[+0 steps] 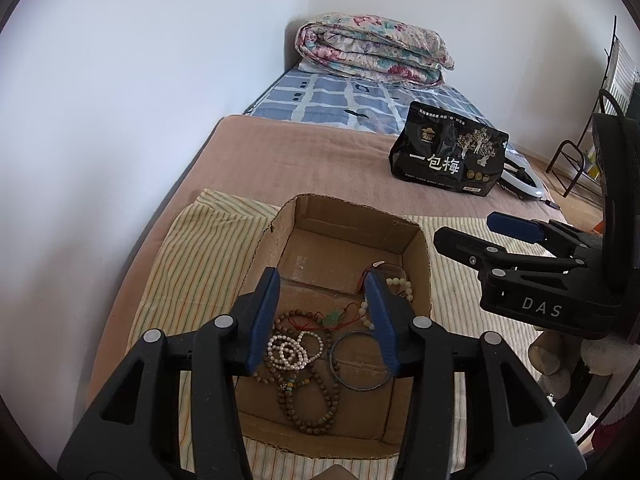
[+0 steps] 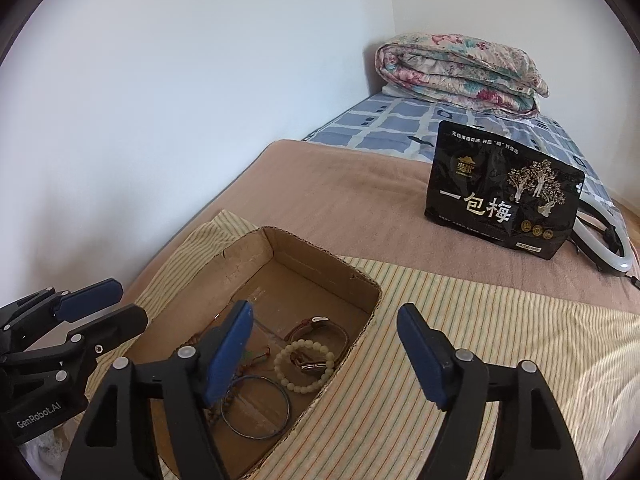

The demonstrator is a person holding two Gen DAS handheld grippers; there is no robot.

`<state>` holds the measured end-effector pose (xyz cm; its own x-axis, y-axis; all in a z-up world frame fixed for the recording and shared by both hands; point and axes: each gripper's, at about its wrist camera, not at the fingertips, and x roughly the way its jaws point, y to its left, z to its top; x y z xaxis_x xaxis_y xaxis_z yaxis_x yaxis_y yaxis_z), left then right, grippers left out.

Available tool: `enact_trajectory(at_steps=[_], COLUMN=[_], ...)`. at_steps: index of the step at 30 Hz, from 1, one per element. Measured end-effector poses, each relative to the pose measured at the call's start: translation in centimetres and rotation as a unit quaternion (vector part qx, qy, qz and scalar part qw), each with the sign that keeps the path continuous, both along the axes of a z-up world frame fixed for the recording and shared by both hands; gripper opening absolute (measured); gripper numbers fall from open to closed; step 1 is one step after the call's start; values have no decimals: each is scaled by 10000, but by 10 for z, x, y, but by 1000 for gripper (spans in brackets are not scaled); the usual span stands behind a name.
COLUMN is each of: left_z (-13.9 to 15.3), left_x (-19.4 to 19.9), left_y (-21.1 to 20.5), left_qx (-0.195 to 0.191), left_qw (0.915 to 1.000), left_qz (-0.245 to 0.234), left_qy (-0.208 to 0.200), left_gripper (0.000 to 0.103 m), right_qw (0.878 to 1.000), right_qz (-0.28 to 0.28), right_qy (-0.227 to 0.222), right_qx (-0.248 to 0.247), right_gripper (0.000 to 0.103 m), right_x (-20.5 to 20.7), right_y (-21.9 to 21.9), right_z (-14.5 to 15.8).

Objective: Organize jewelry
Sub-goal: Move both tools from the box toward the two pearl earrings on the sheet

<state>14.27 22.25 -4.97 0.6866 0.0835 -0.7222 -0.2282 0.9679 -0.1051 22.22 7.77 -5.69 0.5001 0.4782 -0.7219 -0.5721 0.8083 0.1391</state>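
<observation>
An open cardboard box (image 1: 420, 264) sits on a striped cloth (image 1: 200, 260) on the bed. Inside it lie a white pearl bracelet (image 1: 288, 350), a long brown bead strand (image 1: 316, 412), a dark bangle (image 1: 360, 360) and a green pendant on red cord (image 1: 330, 318). The right wrist view adds a pale bead bracelet (image 2: 306, 364) and a brown-strapped watch (image 2: 320, 330). My left gripper (image 1: 323, 280) hangs open above the box, holding nothing. My right gripper (image 2: 325, 312) stands wide open over the box's right wall (image 2: 352, 356), empty too.
A black snack bag (image 1: 448, 152) stands on the brown blanket beyond the box, with a white ring light (image 2: 612, 240) behind it. A folded floral quilt (image 1: 372, 48) lies at the far end. A white wall runs along the left; a dark metal rack (image 1: 576, 152) stands right.
</observation>
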Motion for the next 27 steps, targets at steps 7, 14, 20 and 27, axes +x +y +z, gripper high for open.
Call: enact_trajectory(at_steps=[7, 14, 20, 27], left_z=[6, 12, 18, 28], left_x=[-2, -2, -4, -6], left_y=[-6, -16, -26, -38], left_qx=[106, 238, 357, 459], left_qw=[9998, 9994, 9987, 9977], left_qz=[-33, -88, -165, -241], left_qy=[-139, -217, -325, -435], left_gripper=[67, 70, 71, 71], right_qw=[9998, 9996, 9994, 9989], right_qz=[-142, -206, -266, -387], right_qy=[-129, -188, -205, -274], right_qx=[-11, -12, -9, 19], right_gripper=[91, 93, 93, 93], right_x=[0, -1, -2, -3], right_y=[-7, -15, -24, -41], right_z=[6, 12, 14, 20])
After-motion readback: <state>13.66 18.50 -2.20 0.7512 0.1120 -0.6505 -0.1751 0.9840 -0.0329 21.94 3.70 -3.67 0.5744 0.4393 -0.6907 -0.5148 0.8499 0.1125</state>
